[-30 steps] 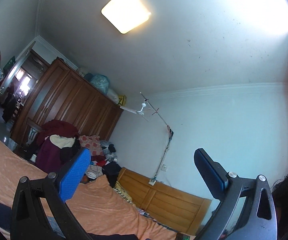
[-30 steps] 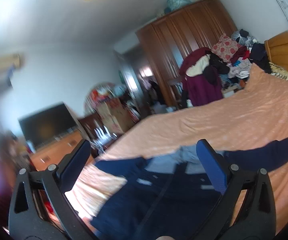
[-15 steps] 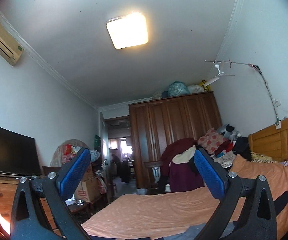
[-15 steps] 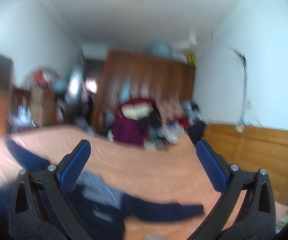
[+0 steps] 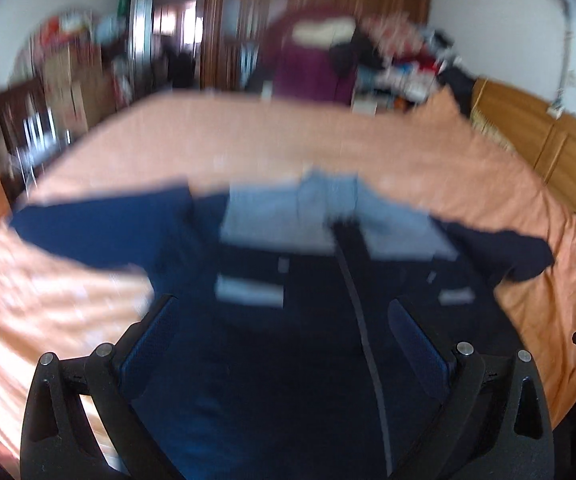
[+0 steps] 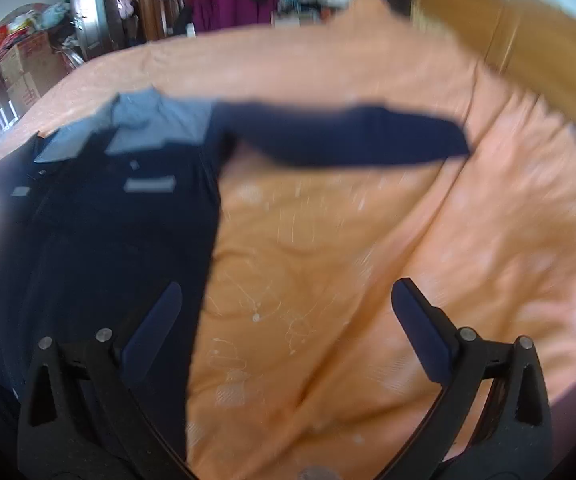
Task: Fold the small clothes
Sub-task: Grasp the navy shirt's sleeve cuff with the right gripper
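Orange bedding (image 6: 327,240) covers a wide bed and fills most of both views, which are smeared by motion blur. Nearest the left wrist camera, the left gripper (image 5: 284,336) has its blue-padded fingers spread wide with nothing between them, poised over the lower body of a navy jacket (image 5: 288,320). That jacket lies flat on the bedding, front up, with a pale grey-blue yoke and collar (image 5: 319,216) at its far end, a dark zip line running down the middle, and light strips on each chest panel. Both sleeves stretch outward, one to each side.

From the right wrist camera, the right gripper (image 6: 288,312) is likewise spread and empty, but it hangs mostly over bare bedding, its left finger above the jacket's (image 6: 108,240) side edge. This view shows only one sleeve (image 6: 339,136) fully, reaching across toward a wooden headboard (image 6: 527,48).

Farther back, the left view alone shows the room beyond the bed's foot: a dark wooden wardrobe (image 5: 315,8), a heap of clothes (image 5: 327,60) in maroon and cream, and stacked cardboard boxes (image 5: 72,76) at left. The right view catches only the bottom of that heap.
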`<state>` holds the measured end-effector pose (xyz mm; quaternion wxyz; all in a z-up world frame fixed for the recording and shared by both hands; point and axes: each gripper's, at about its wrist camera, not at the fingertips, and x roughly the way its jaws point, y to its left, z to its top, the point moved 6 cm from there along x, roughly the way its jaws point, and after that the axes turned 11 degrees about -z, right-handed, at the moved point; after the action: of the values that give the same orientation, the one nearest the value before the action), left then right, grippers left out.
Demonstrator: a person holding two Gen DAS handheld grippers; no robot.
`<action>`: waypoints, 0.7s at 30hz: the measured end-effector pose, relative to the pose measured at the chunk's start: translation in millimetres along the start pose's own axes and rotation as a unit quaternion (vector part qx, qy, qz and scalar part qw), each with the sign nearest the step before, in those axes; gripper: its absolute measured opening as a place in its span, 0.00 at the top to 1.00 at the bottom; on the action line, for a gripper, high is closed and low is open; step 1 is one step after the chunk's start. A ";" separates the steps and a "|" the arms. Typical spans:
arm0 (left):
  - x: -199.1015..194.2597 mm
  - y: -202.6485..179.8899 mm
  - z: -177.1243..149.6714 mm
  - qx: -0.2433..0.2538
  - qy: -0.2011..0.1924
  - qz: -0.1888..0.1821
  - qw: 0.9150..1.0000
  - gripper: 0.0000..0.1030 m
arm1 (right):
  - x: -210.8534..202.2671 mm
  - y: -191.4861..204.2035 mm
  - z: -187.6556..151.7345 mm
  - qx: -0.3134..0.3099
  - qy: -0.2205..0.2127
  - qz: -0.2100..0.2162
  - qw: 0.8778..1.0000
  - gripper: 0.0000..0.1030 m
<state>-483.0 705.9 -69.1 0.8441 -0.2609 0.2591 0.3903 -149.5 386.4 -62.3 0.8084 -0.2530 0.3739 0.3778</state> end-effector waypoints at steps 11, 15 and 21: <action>105.9 34.7 -96.2 -0.015 0.135 0.080 0.987 0.00 | 74.8 -14.0 -39.6 0.005 0.083 -0.020 0.996 0.00; 99.7 26.0 -88.6 -0.012 0.140 0.077 0.987 0.00 | 77.5 -18.2 -38.0 0.008 0.094 -0.008 0.996 0.00; 86.4 30.8 -80.1 -0.013 0.141 0.059 0.988 0.00 | 57.3 -43.0 -22.1 0.051 0.103 0.065 0.991 0.00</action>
<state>-477.8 716.9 -190.2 0.7713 -0.3080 0.3853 0.4023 -99.3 370.0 -115.4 0.7513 -0.2238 0.4895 0.3819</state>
